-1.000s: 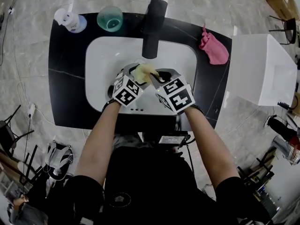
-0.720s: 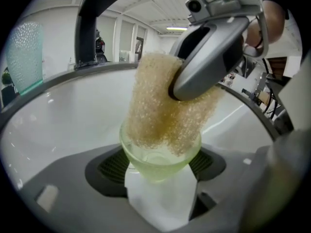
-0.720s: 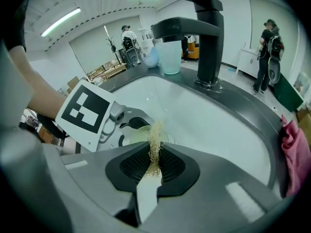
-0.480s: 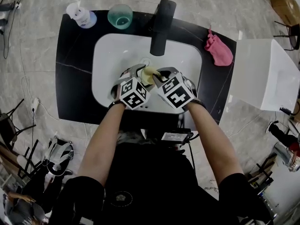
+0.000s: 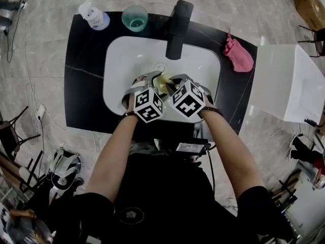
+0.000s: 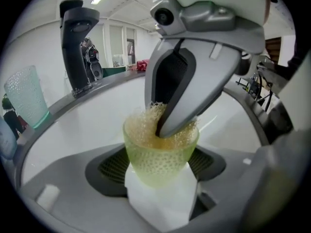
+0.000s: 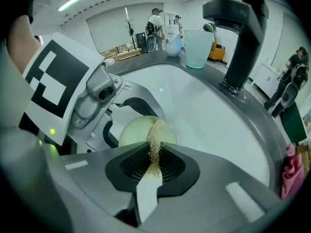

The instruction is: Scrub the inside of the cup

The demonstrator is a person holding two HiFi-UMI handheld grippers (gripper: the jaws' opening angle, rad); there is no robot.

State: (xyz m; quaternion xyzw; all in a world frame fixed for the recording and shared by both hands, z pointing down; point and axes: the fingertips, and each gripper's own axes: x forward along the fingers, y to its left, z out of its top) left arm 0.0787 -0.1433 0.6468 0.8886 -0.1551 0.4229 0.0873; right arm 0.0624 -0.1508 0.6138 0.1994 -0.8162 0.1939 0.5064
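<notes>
Since the earlier frame the two have drawn closer: the left gripper [image 6: 160, 188] clamps the textured green cup [image 6: 160, 154], probably light, rigid and slippery, low on its wall, while the right gripper [image 7: 154, 168] pinches the soft fibre scrubber [image 7: 155, 142] inside it.

Looking steeply down from the person's head onto the whole black counter [image 5: 84, 90] and its white basin [image 5: 122, 65], left gripper [image 5: 151, 83] and right gripper [image 5: 172, 84] small at the basin's near edge. Riding on the left gripper, very close, peering along its jaws over the yellow-green cup [image 6: 160, 164] toward the counter's far right, faucet [image 6: 77, 42] at picture left. Riding on the right gripper, equally close, facing the far left corner, along the fibrous scrubber [image 7: 154, 152] into the same cup's mouth. Shared by all three: cup, basin, faucet, teal cup [image 5: 135, 18].
</notes>
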